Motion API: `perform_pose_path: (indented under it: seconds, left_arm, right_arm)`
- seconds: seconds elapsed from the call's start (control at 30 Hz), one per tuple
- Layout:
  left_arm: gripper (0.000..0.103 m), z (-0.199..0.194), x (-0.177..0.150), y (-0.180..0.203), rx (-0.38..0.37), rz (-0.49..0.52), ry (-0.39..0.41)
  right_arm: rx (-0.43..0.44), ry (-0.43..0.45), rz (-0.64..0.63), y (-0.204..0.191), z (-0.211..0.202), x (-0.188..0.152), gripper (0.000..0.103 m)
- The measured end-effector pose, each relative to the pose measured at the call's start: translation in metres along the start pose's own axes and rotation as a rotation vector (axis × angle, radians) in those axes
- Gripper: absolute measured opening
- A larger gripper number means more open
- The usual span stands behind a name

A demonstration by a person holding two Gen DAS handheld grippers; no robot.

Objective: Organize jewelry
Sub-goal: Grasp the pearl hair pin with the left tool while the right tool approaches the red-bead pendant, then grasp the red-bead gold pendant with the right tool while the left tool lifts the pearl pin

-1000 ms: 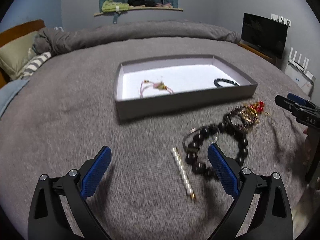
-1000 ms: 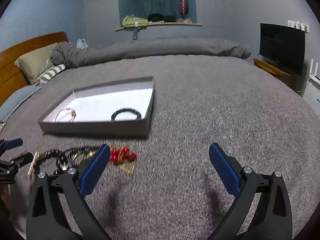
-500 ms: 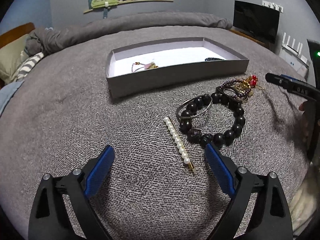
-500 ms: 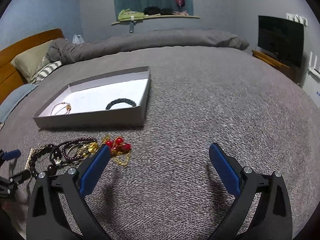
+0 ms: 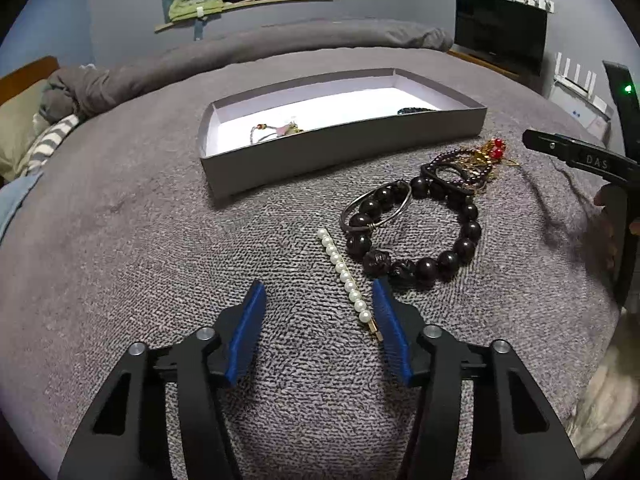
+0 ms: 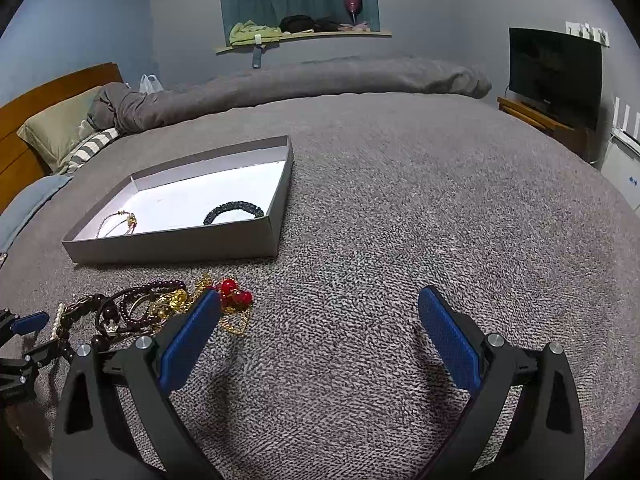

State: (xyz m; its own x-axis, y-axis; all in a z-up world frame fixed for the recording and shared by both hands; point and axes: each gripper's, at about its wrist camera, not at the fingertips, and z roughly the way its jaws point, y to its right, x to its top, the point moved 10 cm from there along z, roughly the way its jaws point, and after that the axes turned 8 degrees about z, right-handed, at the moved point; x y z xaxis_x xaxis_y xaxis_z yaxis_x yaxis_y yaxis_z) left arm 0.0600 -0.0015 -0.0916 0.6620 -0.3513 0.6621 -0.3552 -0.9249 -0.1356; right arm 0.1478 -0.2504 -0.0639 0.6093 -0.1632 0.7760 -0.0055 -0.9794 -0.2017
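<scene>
On the grey bed [image 5: 120, 240], the left hand-held gripper [image 5: 320, 320] was wide apart a moment ago; now it is closing around the pearl clip [image 5: 347, 280], maybe not touching yet. The right hand-held gripper [image 6: 320, 332] hangs apart, empty. The box [image 5: 340, 152] waits nearby.

1. Box [image 5: 344, 152] sits on bed [image 5: 120, 264]; thin bracelet [image 5: 276, 130] in its left part, braided band [image 6: 234, 213] in its right part.
2. Before the box, toward the right: pile of jewelry [image 5: 476, 164].
3. Big bead bracelet [image 5: 424, 232] lies nearer than the pile, touching it; bangle [image 5: 376, 210] overlaps its left side.
4. Pearl pin [image 5: 346, 280] just left of the bead bracelet.
5. Left tongs [image 5: 318, 320] closing, pin's near end between the jaws beside the right one.
6. Behind the bed: shelf [image 6: 304, 38]; TV [image 6: 554, 76] at right.
</scene>
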Motion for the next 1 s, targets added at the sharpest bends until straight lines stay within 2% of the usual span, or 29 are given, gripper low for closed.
perform_pose_path:
  seconds: [0.23, 0.3, 0.53, 0.63, 0.7, 0.87, 1.0]
  left_arm:
    - [0.039, 0.002, 0.002, 0.000, -0.003, 0.004, 0.003]
    - [0.031, 0.003, 0.003, -0.003, 0.001, -0.004, 0.006]
    - [0.025, 0.009, 0.008, -0.004, 0.007, -0.005, 0.011]
    - [0.016, 0.011, 0.012, -0.006, 0.007, -0.015, 0.017]
    - [0.007, 0.012, 0.014, -0.011, 0.014, -0.031, 0.023]
    - [0.006, 0.016, 0.015, -0.029, 0.043, -0.072, 0.022]
    - [0.006, 0.020, 0.015, -0.029, 0.032, -0.075, 0.012]
  right_arm:
    - [0.015, -0.007, -0.078, -0.017, -0.001, -0.005, 0.089]
    - [0.019, -0.011, -0.091, -0.020, -0.001, -0.006, 0.082]
    - [0.032, -0.045, -0.111, -0.024, 0.007, -0.009, 0.062]
    - [0.046, -0.057, -0.126, -0.029, 0.010, -0.011, 0.056]
    - [0.057, -0.066, -0.133, -0.032, 0.012, -0.012, 0.052]
    - [0.083, -0.090, -0.147, -0.041, 0.020, -0.013, 0.035]
    - [0.107, -0.105, -0.142, -0.046, 0.025, -0.011, 0.033]
